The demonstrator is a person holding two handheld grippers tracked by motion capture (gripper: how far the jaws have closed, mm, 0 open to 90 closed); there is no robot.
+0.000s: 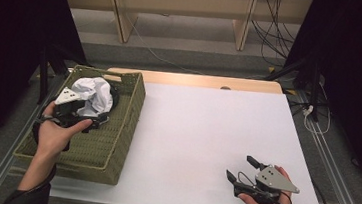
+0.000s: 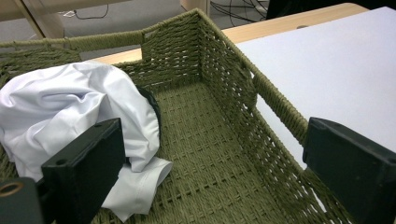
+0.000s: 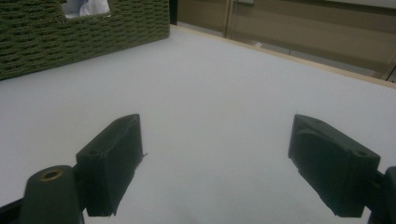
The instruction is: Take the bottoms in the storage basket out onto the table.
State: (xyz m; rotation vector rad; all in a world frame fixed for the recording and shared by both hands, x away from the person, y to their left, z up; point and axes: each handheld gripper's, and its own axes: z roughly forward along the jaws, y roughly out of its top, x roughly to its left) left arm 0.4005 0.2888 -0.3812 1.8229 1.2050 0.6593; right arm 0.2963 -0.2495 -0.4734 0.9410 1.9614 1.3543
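Looks like barely started: the white shirt (image 2: 79, 112) is crumpled in the green basket (image 1: 114, 146), left hand-held gripper (image 2: 205, 172) hovering wide open beside it, right hand-held gripper (image 1: 241, 169) open and empty over the counter (image 1: 201, 129).

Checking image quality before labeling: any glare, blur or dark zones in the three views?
High view: table evenly lit, no glare; both sides fall into black. Left gripper view: white cloth and green basket sharp, cloth bright but folds readable; the left gripper close and slightly soft. Right gripper view: dimmer, the right gripper blurred at the edges, faint shadows on the table beneath it.
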